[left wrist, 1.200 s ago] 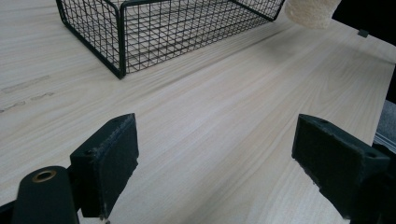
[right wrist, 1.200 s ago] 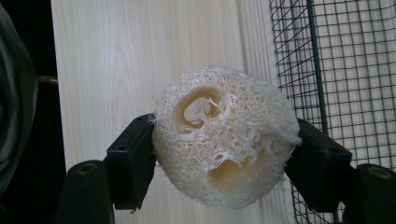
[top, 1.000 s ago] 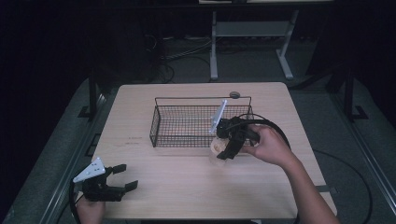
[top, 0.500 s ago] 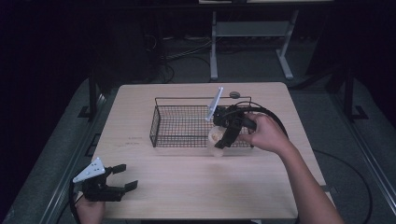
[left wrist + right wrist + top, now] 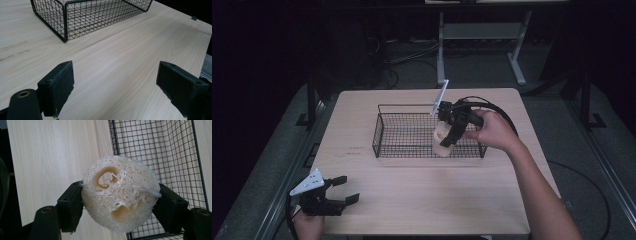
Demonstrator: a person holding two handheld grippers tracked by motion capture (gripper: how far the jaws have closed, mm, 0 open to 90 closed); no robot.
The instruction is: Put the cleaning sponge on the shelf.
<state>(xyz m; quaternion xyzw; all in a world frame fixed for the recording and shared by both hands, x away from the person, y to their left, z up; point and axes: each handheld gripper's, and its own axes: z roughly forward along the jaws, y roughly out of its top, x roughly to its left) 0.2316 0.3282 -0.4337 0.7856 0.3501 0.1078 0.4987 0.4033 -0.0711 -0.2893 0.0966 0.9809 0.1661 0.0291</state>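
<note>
A pale wood-grain table [image 5: 412,210] stands in a dark room, with a white desk frame [image 5: 477,37] beyond it. Mid-table sits a black wire basket [image 5: 404,135]. The right gripper [image 5: 447,134] pinches a loofah slice [image 5: 120,192] above the basket's near rim; its holes show in the right gripper view. The left gripper [image 5: 343,190], near the table's front corner, has its jaws spread on nothing.

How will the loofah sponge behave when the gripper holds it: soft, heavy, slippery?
The loofah sponge looks fibrous and full of holes, so it is probably light and slightly springy. Its rough surface should resist slipping between the right gripper pads. Its rounded shape might roll once dropped.
</note>
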